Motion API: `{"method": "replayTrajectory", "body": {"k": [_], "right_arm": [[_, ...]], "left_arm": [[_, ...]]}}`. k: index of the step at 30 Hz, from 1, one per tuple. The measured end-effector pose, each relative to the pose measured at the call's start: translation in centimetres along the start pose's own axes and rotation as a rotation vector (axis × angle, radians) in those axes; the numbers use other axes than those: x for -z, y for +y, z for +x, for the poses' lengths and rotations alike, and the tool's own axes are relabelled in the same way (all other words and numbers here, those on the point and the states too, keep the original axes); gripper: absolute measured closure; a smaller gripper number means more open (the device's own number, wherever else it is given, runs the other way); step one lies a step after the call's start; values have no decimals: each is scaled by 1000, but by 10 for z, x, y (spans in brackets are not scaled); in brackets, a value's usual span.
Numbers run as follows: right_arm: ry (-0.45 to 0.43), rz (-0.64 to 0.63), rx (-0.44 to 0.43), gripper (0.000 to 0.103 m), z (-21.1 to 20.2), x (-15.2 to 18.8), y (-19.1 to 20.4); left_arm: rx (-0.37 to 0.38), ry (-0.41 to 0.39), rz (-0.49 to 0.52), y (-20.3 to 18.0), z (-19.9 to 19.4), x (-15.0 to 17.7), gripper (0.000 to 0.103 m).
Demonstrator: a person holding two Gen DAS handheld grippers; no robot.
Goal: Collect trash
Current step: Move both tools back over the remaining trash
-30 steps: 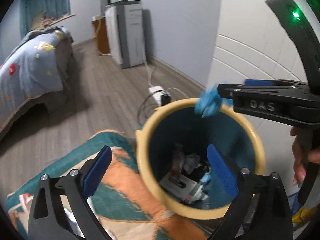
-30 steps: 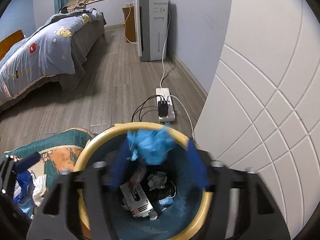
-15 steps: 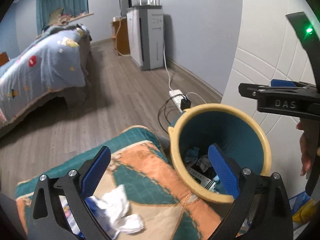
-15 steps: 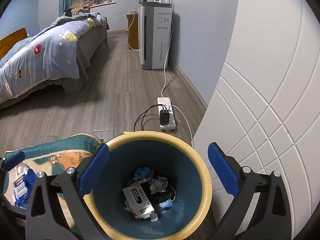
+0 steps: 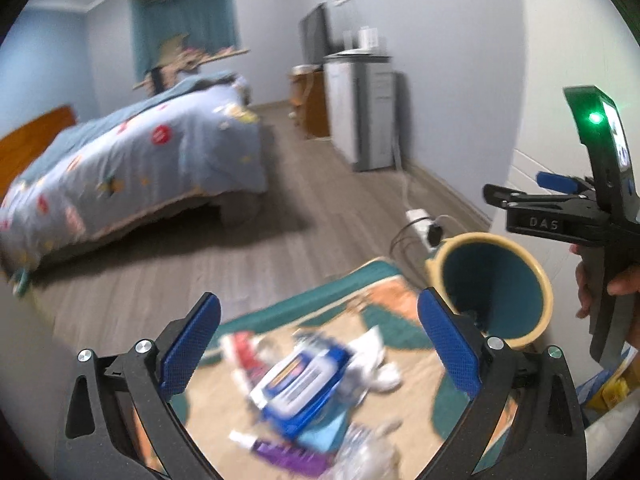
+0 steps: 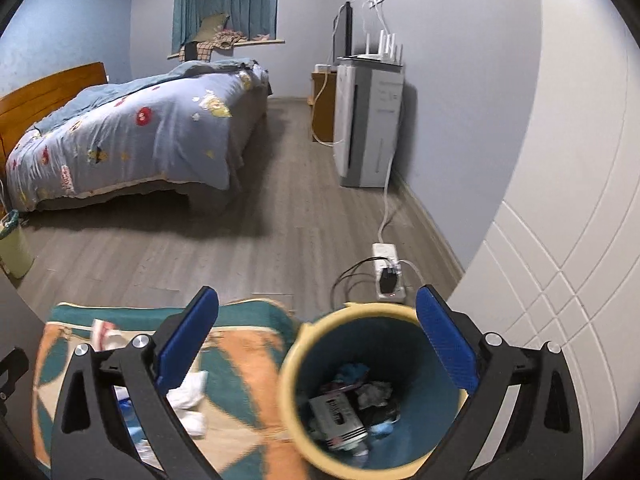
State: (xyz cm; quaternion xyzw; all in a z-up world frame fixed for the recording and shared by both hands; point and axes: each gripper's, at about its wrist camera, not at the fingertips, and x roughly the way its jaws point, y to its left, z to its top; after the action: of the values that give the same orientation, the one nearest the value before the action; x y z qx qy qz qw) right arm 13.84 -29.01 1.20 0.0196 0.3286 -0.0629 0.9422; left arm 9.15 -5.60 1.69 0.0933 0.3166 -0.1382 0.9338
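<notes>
On the patterned rug (image 5: 304, 308) beside the yellow-rimmed bin (image 6: 288, 380) the rest of the litter lies in a heap: a blue-and-white packet (image 5: 304, 380) in the middle, crumpled white tissue (image 5: 380, 360) at its two o'clock, a purple wrapper (image 5: 288, 452) at its six. The left gripper (image 5: 320, 364) hovers over that heap, jaws spread wide with nothing between them. The right gripper (image 6: 316, 356) hangs above the bin, likewise spread and empty.

To do the next pick well, I'd say bring the left gripper down squarely onto one piece, the packet being the easiest target. It should pinch the packet across its narrow side so the tissue isn't dragged along.

A second ago the right gripper held a blue wad over the bin's mouth; that wad now lies inside among the other rubbish (image 6: 348, 404). The left gripper was then looking into the bin, which now sits at its two o'clock.
</notes>
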Motion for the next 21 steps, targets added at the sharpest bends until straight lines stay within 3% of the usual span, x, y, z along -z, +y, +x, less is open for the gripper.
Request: {"method": "replayTrajectory", "body": {"k": [8, 12, 17, 21], "right_arm": [[60, -51, -102, 6, -4, 19, 64], [166, -75, -219, 6, -3, 41, 100], [153, -182, -248, 6, -14, 73, 141], [186, -106, -283, 6, -15, 108, 150]], "left_arm": [[-32, 46, -213, 69, -20, 40, 5], [-93, 64, -175, 87, -18, 54, 5], [-106, 73, -140, 97, -21, 64, 5], [-122, 64, -82, 100, -24, 68, 5]]}}
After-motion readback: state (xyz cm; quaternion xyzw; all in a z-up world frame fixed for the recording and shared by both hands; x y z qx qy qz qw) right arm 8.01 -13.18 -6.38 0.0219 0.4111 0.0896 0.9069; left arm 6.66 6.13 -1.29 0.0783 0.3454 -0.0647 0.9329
